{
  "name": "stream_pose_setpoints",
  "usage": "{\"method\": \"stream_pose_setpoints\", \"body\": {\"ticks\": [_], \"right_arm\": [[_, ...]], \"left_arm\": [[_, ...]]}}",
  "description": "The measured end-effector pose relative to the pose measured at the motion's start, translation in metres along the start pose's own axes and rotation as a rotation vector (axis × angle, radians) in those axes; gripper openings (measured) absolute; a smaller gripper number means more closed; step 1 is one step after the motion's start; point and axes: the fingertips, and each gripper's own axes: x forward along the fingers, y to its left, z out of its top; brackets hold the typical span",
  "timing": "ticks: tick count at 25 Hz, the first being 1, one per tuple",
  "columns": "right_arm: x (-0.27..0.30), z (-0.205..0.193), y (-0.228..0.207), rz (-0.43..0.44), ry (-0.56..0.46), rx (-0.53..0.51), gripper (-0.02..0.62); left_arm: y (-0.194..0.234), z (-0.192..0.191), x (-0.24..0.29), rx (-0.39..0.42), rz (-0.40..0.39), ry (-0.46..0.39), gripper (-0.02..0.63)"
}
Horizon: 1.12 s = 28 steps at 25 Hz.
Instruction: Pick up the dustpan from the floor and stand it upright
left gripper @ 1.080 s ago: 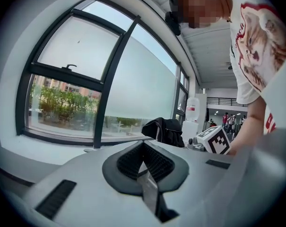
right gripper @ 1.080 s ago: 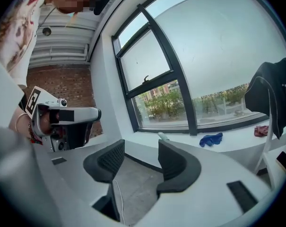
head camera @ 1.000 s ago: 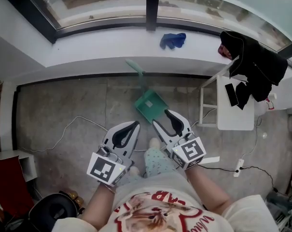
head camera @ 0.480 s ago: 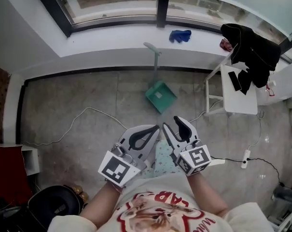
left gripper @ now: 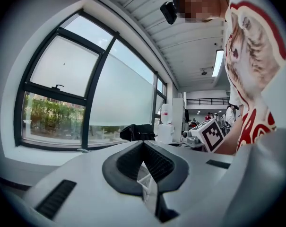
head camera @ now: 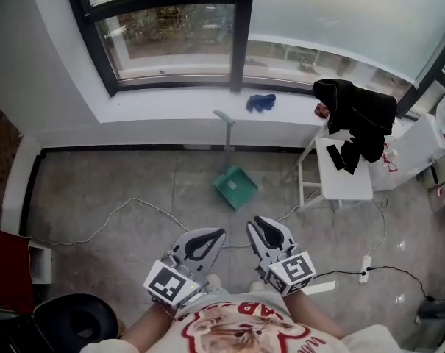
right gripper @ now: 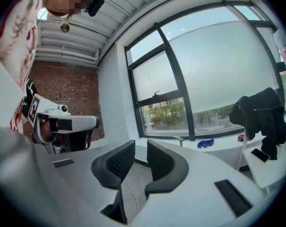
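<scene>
Dustpan: we count one, green (head camera: 235, 187). Its pan sits on the floor (head camera: 112, 175) and its handle rises against the wall below the sill (head camera: 163, 110). It is well apart from both tongs.
Tongs: we hold two, side by side low in the head view, each with one marker cube.
Left tongs (head camera: 221, 232): the jaws are together at the tips, and we see nothing between them.
Right tongs (head camera: 252, 223): the jaws are closing, with a narrow gap left between the pads. Only floor shows through the gap, so they grip nothing.
Sill things: one blue cloth (head camera: 261, 102), lying right of the dustpan handle.
Tabletop: one, white (head camera: 349, 181), right of the dustpan and close to the sill.
On the tabletop: one dark phone (head camera: 335, 157) near its far end.
Jacket: one, black (head camera: 357, 115), heaped over the far end of the tabletop and onto the sill.
Cables: one white cable (head camera: 123, 207) snakes over the floor left of the dustpan. One power strip (head camera: 365, 261) lies to the right, with a dark lead running from it.
Window: one dark-framed window (head camera: 240, 28) above the sill, with greenery behind its left pane.
</scene>
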Motion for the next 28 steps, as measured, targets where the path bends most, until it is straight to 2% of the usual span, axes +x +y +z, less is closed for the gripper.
{"method": "stream_pose_setpoints", "body": {"ticks": [3,7,8,10,14,22,28], "right_arm": [[-0.013,0.013,-0.001,0.024,-0.023,-0.025,0.077],[-0.052,0.021,-0.002,0.056,0.052,-0.09,0.075],[-0.063,0.022,-0.005,0.058,0.043,-0.088,0.073],[-0.081,0.018,-0.015,0.069,0.001,-0.083,0.047],[-0.102,0.008,-0.038,0.071,0.042,-0.114,0.028],[-0.111,0.031,-0.036,0.114,-0.006,-0.141,0.028],[-0.116,0.026,-0.04,0.112,0.002,-0.131,0.028]], "left_arm": [[-0.013,0.0,0.003,-0.004,0.001,0.013,0.003],[-0.043,-0.007,0.026,-0.031,-0.012,0.014,0.003],[-0.051,-0.006,0.034,-0.032,-0.019,0.013,0.003],[-0.066,-0.001,0.05,-0.025,-0.032,0.005,0.003],[-0.085,0.007,0.063,0.008,-0.018,-0.007,0.003],[-0.091,0.015,0.06,0.012,0.068,0.004,0.003],[-0.091,0.014,0.058,0.025,0.087,0.012,0.004]]}}
